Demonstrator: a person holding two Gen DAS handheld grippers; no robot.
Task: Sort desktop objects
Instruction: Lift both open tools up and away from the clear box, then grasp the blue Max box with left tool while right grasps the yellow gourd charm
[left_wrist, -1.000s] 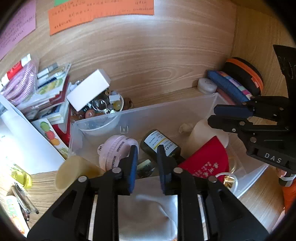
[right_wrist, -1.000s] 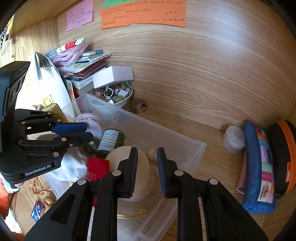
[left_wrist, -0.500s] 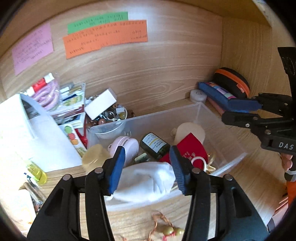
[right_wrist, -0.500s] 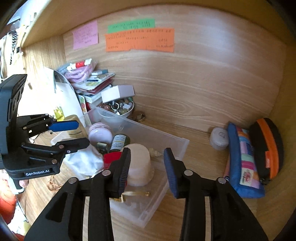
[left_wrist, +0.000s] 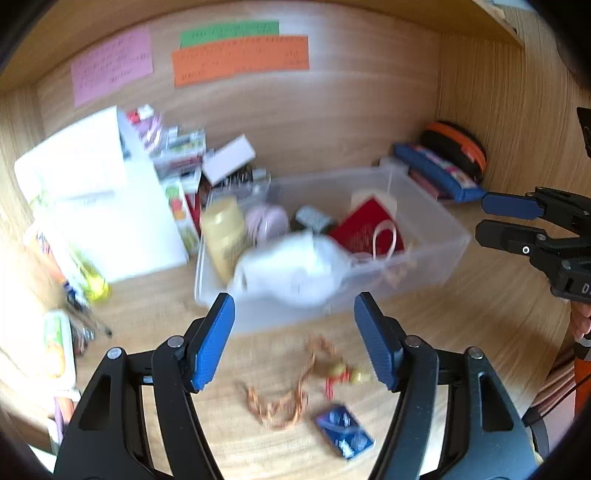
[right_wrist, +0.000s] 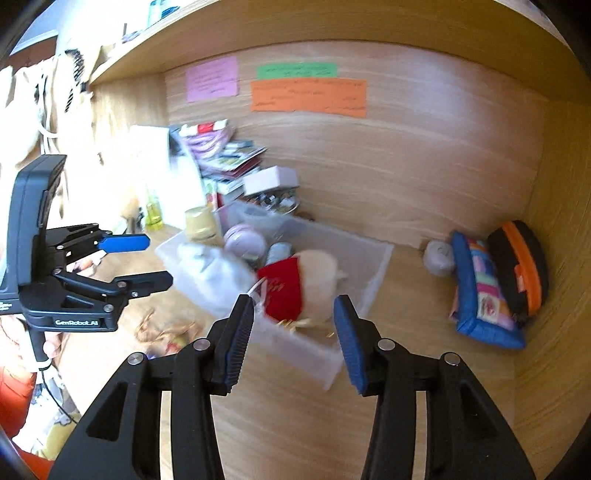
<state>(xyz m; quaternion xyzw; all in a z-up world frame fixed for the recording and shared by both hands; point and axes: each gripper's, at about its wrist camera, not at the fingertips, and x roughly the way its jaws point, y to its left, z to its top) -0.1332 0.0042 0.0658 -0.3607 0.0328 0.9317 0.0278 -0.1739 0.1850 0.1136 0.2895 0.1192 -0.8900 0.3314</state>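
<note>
I hold my left gripper and right gripper just short of the clear bin, jaws opening, nothing between them; the white cloth drapes over its near rim.

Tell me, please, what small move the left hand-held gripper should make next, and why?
Probably lower the left hand-held gripper toward the orange cord with its beaded charm, lying loose on the desk in front of the clear bin. Its jaws are opening with nothing between them, the cord sits just below them, and along with the small blue packet it looks unsorted.
</note>
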